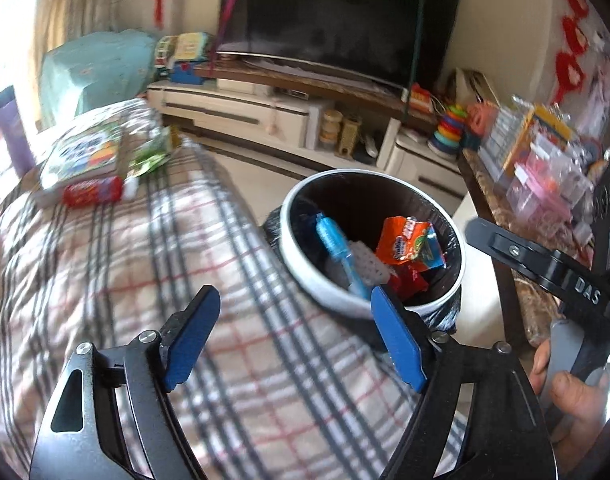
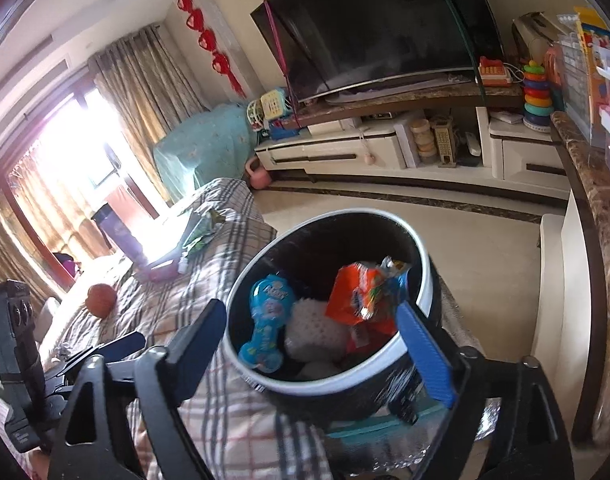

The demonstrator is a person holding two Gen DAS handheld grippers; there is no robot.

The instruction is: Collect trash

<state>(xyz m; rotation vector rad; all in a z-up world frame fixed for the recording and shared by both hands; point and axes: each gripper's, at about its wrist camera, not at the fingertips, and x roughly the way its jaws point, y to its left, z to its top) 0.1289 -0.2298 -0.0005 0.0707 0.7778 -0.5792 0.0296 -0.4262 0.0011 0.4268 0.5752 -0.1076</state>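
Observation:
A round trash bin [image 1: 305,258] with a white rim and black liner stands beside a plaid-covered sofa [image 1: 125,280]. Inside it lie an orange snack wrapper [image 1: 409,246], a blue plastic package [image 1: 337,248], a white foam net and a red wrapper. My left gripper [image 1: 295,312] is open and empty, above the sofa near the bin's edge. My right gripper [image 2: 311,324] is open and empty, right over the bin [image 2: 265,378], with the orange wrapper [image 2: 357,292] and blue package [image 2: 267,316] below it. A red wrapper [image 1: 93,192] and green wrapper [image 1: 151,156] lie far up the sofa.
A picture book [image 1: 81,156] lies by the far wrappers, and an orange ball [image 2: 102,299] rests on the sofa. A marble-topped table [image 2: 597,208] with toy boxes stands on the right. A TV [image 2: 377,20] on a low cabinet fills the back wall.

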